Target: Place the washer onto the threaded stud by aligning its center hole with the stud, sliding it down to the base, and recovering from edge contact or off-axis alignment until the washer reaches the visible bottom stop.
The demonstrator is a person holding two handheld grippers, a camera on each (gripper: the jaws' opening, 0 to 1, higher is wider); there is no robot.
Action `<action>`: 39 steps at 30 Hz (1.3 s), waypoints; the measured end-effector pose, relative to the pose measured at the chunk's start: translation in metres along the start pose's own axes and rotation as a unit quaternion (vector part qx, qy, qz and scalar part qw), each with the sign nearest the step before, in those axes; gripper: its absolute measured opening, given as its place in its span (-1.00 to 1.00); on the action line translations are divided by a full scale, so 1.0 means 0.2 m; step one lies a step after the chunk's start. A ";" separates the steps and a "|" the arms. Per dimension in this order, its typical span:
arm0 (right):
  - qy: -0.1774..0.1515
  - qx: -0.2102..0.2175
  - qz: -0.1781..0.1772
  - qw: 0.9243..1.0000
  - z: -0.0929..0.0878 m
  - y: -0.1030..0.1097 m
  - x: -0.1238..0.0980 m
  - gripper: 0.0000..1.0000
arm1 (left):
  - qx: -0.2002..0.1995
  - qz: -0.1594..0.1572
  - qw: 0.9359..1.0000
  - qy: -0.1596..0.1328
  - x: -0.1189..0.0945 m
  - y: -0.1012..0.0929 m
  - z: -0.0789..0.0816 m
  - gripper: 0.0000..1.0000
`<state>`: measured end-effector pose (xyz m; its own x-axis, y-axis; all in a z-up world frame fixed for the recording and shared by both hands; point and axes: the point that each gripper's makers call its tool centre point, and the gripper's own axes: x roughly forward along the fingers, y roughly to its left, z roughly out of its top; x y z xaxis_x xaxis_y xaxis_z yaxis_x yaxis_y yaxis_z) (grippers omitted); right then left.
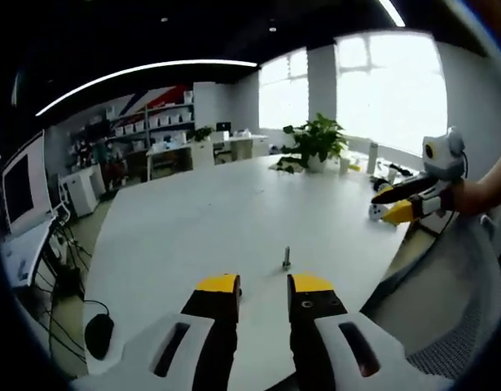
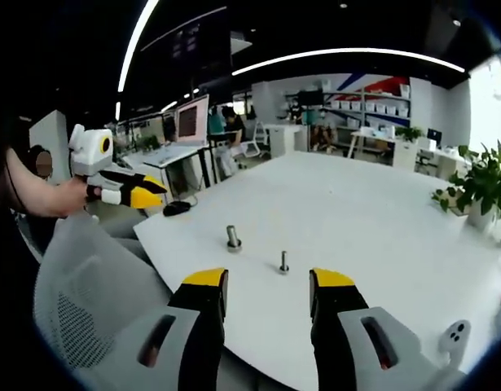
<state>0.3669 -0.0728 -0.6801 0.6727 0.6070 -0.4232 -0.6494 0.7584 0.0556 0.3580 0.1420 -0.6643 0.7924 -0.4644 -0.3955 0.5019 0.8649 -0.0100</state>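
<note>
A small threaded stud (image 1: 286,258) stands upright on the white table (image 1: 217,204), just beyond my left gripper (image 1: 265,285), whose yellow-tipped jaws are open and hold nothing. In the right gripper view the same kind of thin stud (image 2: 283,261) stands ahead of my right gripper (image 2: 269,281), which is also open and holds nothing. To its left stands a thicker metal post with a wider base (image 2: 233,237). I cannot make out a loose washer. The right gripper (image 1: 403,202) hovers over the table's far right edge, held in a hand. The left gripper (image 2: 132,191) hovers off the table's left side.
A potted plant (image 1: 318,142) (image 2: 478,191) stands at the far side of the table (image 2: 356,212). A grey mesh chair (image 2: 79,309) (image 1: 462,326) sits against the table edge. A black mouse (image 2: 177,208) lies near the left gripper. Desks, shelves and monitors line the room behind.
</note>
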 end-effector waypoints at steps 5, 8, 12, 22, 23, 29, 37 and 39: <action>0.007 -0.020 -0.022 1.000 -0.02 -0.03 0.00 0.03 | -0.012 0.009 1.000 0.017 0.00 0.02 -0.05 -0.56; 0.010 -0.014 -0.025 1.000 -0.01 -0.03 0.00 0.03 | -0.011 -0.003 1.000 0.010 0.01 -0.01 -0.03 -0.54; 0.017 -0.021 -0.025 0.999 -0.03 -0.02 0.00 0.02 | -0.004 0.001 1.000 0.006 -0.01 -0.01 -0.03 -0.54; 0.019 -0.010 -0.038 0.999 -0.02 -0.05 0.00 0.01 | -0.006 -0.003 1.000 -0.001 0.00 -0.01 -0.01 -0.55; 0.017 -0.010 -0.039 0.999 -0.02 -0.05 0.00 0.01 | -0.004 -0.003 1.000 0.000 -0.01 -0.01 -0.02 -0.55; 0.023 -0.010 -0.049 0.998 -0.03 -0.07 -0.01 0.00 | 0.007 -0.015 1.000 0.004 0.00 -0.04 -0.02 -0.57; 0.024 -0.009 -0.052 0.998 -0.04 -0.07 -0.02 0.00 | 0.005 -0.010 1.000 0.004 -0.01 -0.03 -0.03 -0.58; 0.025 -0.010 -0.051 0.998 -0.04 -0.07 -0.01 0.00 | 0.005 -0.012 1.000 0.005 -0.01 -0.04 -0.03 -0.60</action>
<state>0.3722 -0.0872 -0.6874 0.7174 0.5140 -0.4701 -0.5856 0.8105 -0.0074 0.3512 0.1373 -0.6694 0.7770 -0.4821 -0.4049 0.5233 0.8521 -0.0104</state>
